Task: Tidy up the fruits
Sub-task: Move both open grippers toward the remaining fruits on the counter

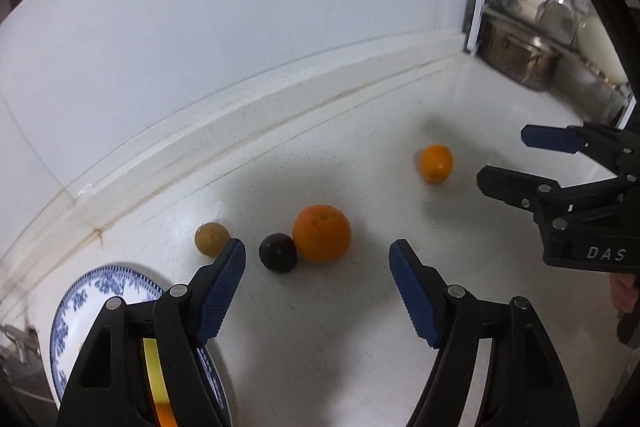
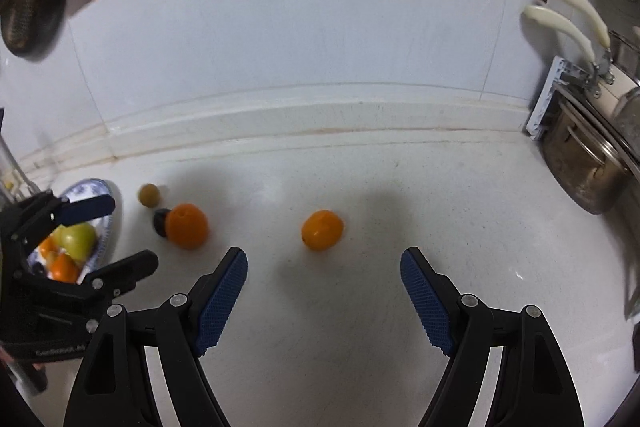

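Blue-patterned plate (image 2: 105, 227) holds green apple (image 2: 76, 237) and oranges (image 2: 63, 266). Round large orange (image 1: 321, 233), dark plum (image 1: 278, 252), small orange (image 2: 322, 229) loose on speckled table (image 2: 360, 307). Left tongs (image 1: 318, 291) and right tongs (image 2: 324, 293) wide, empty.

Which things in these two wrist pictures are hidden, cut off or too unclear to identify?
- Blue-and-white patterned plate: left wrist view, the left gripper covers its contents; right wrist view shows a green fruit and orange pieces, partly behind that gripper.
- Small dark round fruit: right wrist view, mostly behind the large orange.
- Steel pot: cut off by the right edge.
- Small yellow-brown fruit: kind unclear.
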